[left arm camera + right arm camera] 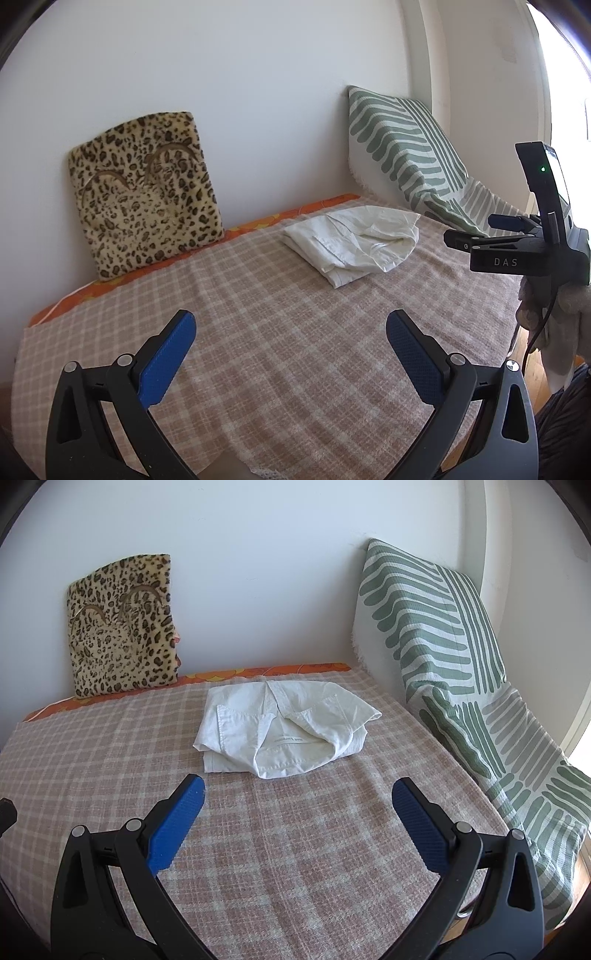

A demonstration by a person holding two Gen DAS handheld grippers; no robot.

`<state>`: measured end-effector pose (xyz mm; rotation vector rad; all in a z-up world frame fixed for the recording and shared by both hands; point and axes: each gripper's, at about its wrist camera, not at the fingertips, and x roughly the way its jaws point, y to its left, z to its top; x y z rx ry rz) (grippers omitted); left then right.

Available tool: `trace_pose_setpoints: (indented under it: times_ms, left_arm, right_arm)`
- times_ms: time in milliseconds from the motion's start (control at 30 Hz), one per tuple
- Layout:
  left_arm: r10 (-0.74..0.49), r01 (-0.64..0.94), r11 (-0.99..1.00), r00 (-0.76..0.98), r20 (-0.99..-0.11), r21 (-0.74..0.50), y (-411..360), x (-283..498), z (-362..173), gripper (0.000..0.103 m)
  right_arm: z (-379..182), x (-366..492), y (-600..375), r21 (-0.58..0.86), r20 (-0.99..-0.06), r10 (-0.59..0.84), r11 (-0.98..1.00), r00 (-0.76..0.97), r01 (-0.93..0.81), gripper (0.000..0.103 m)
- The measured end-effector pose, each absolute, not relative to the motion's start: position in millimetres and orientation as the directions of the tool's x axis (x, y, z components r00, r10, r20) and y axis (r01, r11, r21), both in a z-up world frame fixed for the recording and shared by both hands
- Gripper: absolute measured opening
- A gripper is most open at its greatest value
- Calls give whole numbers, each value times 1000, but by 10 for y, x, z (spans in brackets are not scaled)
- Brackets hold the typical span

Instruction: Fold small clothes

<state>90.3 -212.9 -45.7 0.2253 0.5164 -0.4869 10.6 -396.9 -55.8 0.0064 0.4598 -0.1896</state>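
**Folded shirt on the checked blanket**

Left wrist view: the left gripper (291, 328) gapes empty; the white shirt (352, 242) lies folded ahead. The right gripper (480, 230) hovers beside it, spread unclear.

Right wrist view: the right gripper's jaws gape empty before the shirt, near the leopard cushion (122, 626).

Both grippers – left (291, 325), right (298, 792) – black frames, blue ribbed pads, silver pivot screws; right body marked "DAS", green LED, black cable.

Label (293, 740) inside the white garment's (280, 727) collar: print too small to read. At three o'clock in the left wrist view, right gripper (476, 230) partly cut off by the edge, far finger hidden, hand (554, 302) half out of view.
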Motion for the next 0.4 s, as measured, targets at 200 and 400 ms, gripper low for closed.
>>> trace_pose_setpoints:
  times_ms: [200,400]
  left_arm:
    - [-395,506,859,754,-524,80,-2104,879,-453,102]
    - [-384,493,865,766,-516,89,-2068,839,-438,102]
  right_arm:
    - [-549,106,-3920,-39,-440,-172,984,881,172,103]
    - [-539,98,-3851,-43,-436,-164,986,885,161,103]
